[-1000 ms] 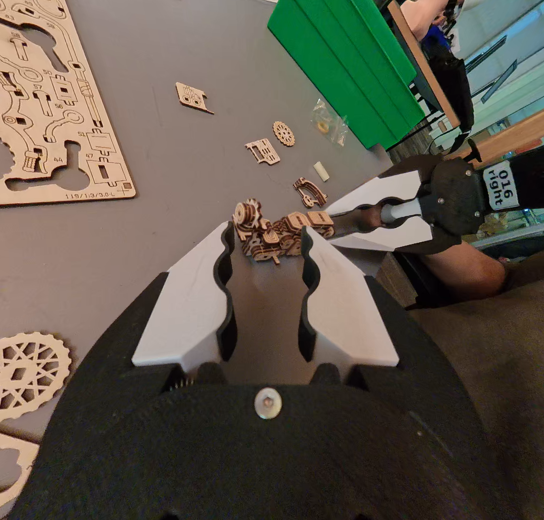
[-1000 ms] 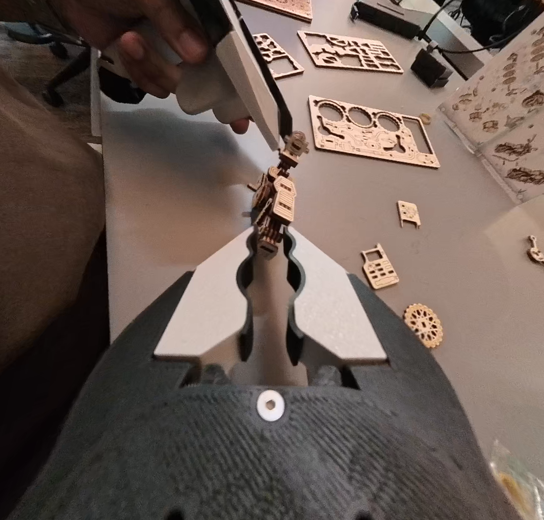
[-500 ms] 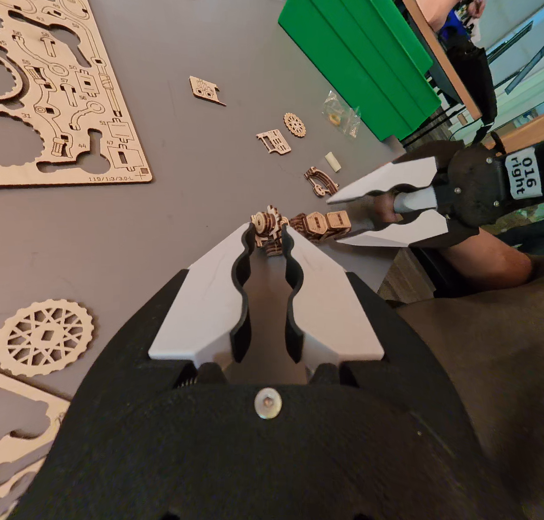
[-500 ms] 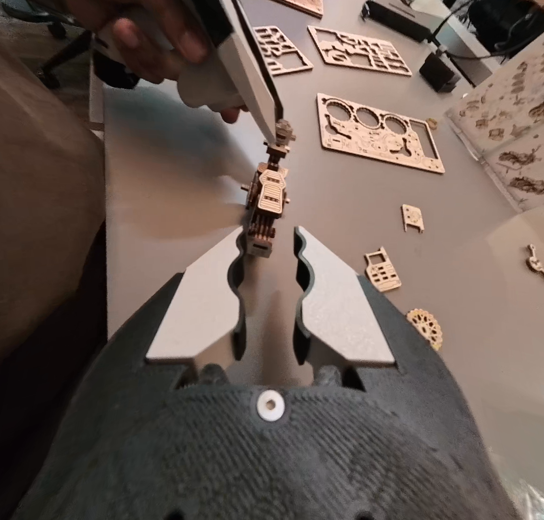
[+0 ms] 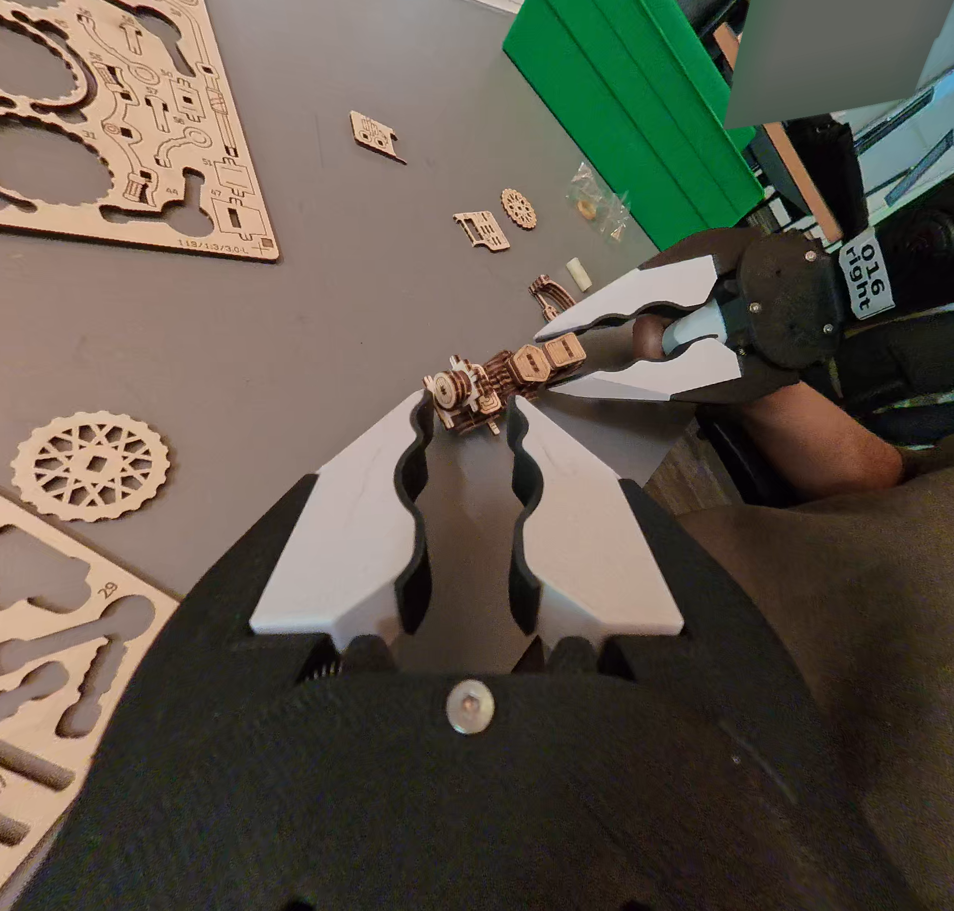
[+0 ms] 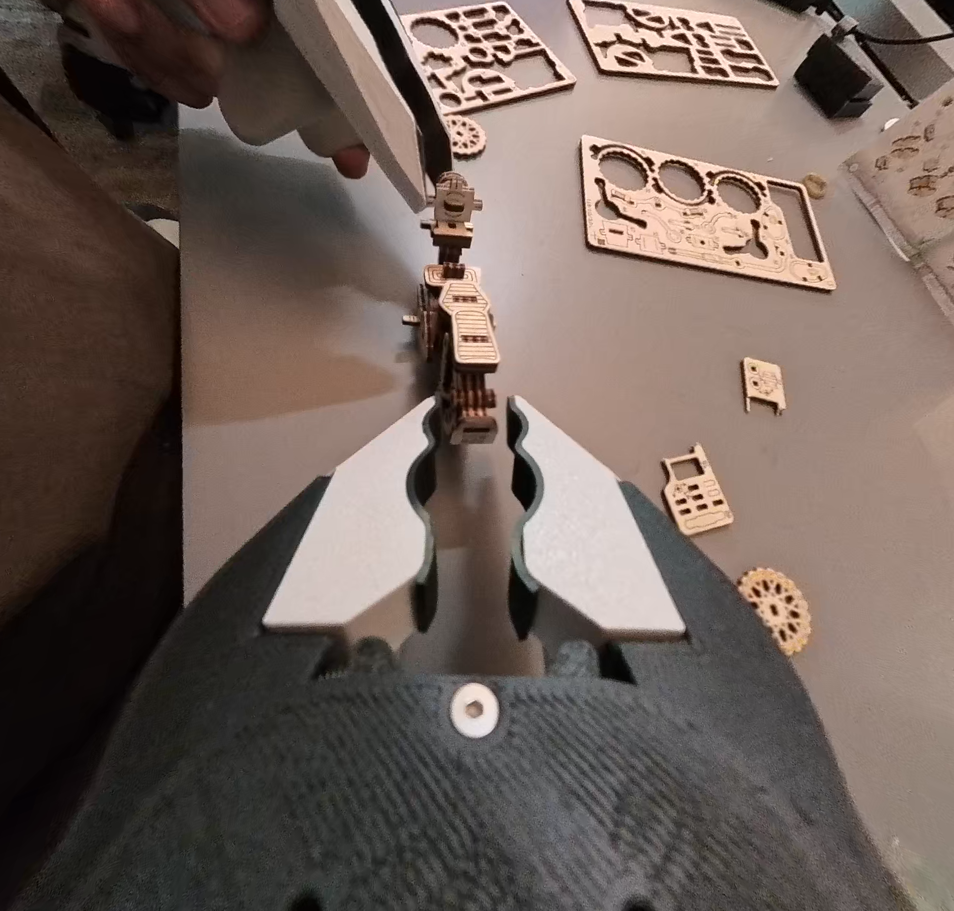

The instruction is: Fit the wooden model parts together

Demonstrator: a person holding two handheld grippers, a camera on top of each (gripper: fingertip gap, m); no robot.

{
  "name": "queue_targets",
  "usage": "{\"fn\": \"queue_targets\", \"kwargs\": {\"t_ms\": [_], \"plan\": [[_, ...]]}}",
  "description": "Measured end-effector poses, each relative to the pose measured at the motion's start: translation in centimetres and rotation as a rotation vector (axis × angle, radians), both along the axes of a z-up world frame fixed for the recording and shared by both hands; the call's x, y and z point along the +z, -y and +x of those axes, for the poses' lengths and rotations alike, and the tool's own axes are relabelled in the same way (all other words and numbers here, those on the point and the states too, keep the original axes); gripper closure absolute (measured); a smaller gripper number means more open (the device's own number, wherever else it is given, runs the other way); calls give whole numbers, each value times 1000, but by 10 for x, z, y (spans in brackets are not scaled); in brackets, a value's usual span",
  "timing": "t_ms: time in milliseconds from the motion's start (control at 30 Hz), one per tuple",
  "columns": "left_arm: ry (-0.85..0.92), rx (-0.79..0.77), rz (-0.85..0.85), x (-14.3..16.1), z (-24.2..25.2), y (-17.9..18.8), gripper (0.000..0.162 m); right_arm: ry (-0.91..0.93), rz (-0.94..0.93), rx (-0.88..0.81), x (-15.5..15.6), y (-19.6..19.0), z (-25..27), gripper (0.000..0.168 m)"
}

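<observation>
A small wooden model (image 5: 526, 365), built of laser-cut pieces, lies on the grey table (image 5: 309, 344) near its front edge. My left gripper (image 5: 467, 403) is open, with its tips on either side of the model's round front end. My right gripper (image 6: 470, 409) is open, and the model's rear block (image 6: 472, 427) sits between its tips, close to the left finger. The model (image 6: 467, 329) runs away from it towards the left gripper's finger (image 6: 397, 153). The left wrist view shows the right gripper (image 5: 547, 362) open around the rear block.
Punched-out wooden sheets (image 5: 129, 112) (image 6: 702, 215) and a large gear (image 5: 90, 465) lie on the table. Small loose parts (image 6: 694, 494) (image 6: 764, 383), a small gear (image 6: 774, 610) and a plastic bag (image 5: 596, 205) lie to the right. A green bin (image 5: 630, 86) stands behind. The table edge (image 6: 180, 370) is close. Tip to tip, the grippers are about 8 cm apart. The large gear (image 5: 90, 465) lies around 10 cm away from my left fingertips. Look for it in the right wrist view (image 6: 460, 132) too.
My right gripper was shut on the model's rear and has opened. My left gripper narrowed around the model's front, then opened wider. The model now lies straighter between the two grippers.
</observation>
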State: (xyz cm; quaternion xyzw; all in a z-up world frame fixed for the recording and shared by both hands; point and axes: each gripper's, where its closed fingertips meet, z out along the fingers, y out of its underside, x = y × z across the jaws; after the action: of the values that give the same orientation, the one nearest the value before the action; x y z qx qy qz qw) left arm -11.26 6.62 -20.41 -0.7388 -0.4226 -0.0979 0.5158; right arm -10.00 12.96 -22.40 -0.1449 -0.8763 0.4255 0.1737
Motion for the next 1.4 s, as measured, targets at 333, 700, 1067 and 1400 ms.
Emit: {"fn": "queue_targets", "kwargs": {"t_ms": [333, 700, 1067, 1400], "plan": [[-26, -3, -35, -1, -1, 4, 132, 18, 9, 2, -2, 3, 2, 137], [-67, 44, -62, 9, -9, 22, 127, 45, -72, -19, 12, -6, 3, 122], [-328, 159, -645, -20, -61, 90, 97, -50, -261, -219, 61, -59, -23, 123], [-272, 69, -700, -42, -57, 81, 116, -26, -333, -241, 64, -68, -25, 124]]}}
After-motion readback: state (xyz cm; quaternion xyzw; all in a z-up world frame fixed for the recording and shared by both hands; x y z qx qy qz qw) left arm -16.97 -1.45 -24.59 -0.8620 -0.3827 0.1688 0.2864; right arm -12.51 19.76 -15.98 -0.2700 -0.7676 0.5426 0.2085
